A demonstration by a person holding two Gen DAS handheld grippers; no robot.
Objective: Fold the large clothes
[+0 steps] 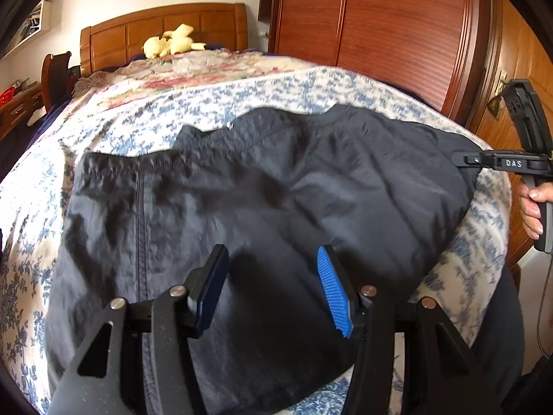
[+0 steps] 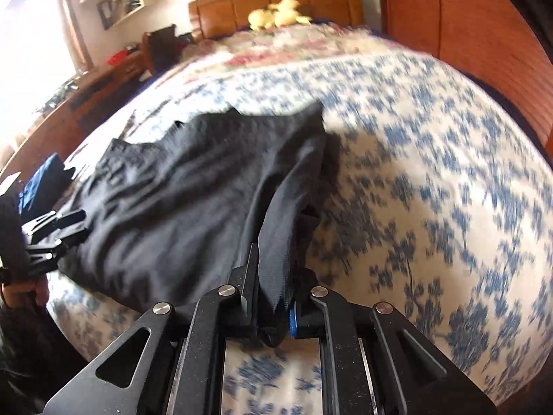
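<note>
Where the dark garment [image 1: 262, 200] is spread left-to-right across the blue-flowered bedspread [image 1: 114, 128], its right edge is clamped by the right gripper [image 2: 273, 297]; the left gripper [image 1: 273, 276] is held open above it. A wooden headboard [image 1: 162, 31] and wardrobe [image 1: 380, 17] are seen beyond.

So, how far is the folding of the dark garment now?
Done: the dark nylon garment lies spread on the blue-and-white floral bedspread. In hand: the right claw is shut on its edge, lifting it; the left claw is open above the fabric. Left: no finished fold is visible yet.
</note>
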